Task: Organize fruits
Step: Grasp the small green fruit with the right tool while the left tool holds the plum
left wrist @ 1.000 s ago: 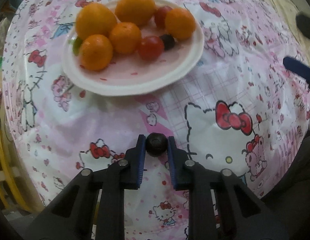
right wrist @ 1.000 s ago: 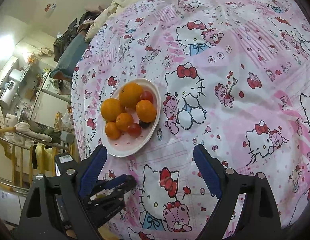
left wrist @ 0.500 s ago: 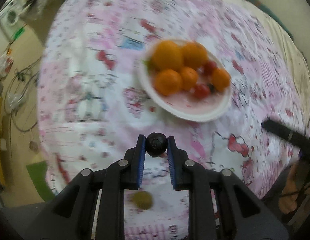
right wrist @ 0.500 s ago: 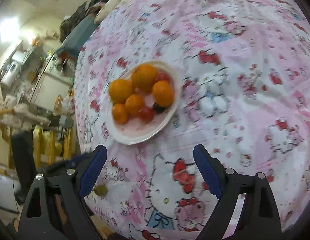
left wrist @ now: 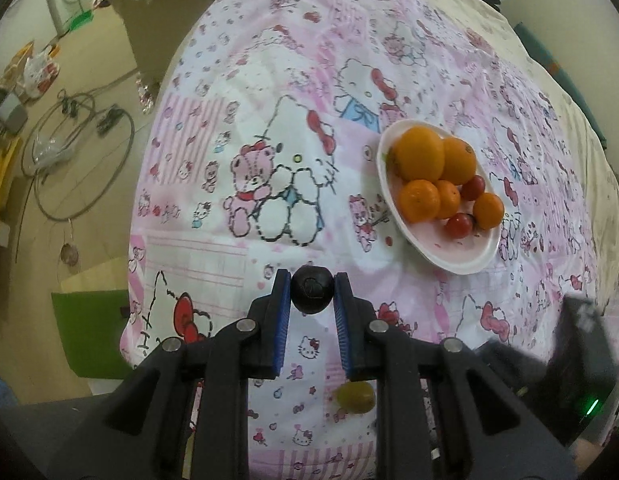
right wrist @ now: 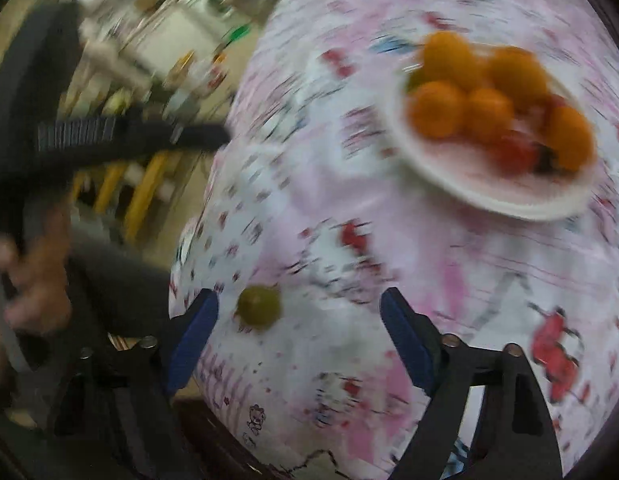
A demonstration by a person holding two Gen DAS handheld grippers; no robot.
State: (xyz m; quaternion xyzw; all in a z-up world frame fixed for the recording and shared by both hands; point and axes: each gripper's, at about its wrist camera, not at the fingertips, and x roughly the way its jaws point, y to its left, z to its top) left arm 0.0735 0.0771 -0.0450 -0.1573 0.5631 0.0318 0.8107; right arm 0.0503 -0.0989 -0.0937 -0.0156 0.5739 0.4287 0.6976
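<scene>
My left gripper [left wrist: 312, 294] is shut on a dark round grape [left wrist: 312, 289] and holds it above the cloth, left of the white plate [left wrist: 461, 258]. The plate holds several oranges [left wrist: 419, 154], red cherry tomatoes [left wrist: 458, 226] and a dark fruit. A green grape [left wrist: 355, 397] lies on the cloth under my left gripper's right finger. In the blurred right wrist view my right gripper [right wrist: 299, 326] is open, with the green grape [right wrist: 258, 305] just ahead between its fingers, near the left one. The plate [right wrist: 489, 196] is at the upper right.
The pink cartoon-print cloth [left wrist: 269, 120] covers a rounded table whose edge drops off to the floor at the left [left wrist: 69, 160]. The other gripper's dark body [left wrist: 577, 360] is at the lower right. A hand and dark arm [right wrist: 37, 272] fill the left of the right wrist view.
My left gripper, still holding the dark grape, has swung left and back, so the plate now lies to its right. My right gripper has moved down toward the green grape near the table edge.
</scene>
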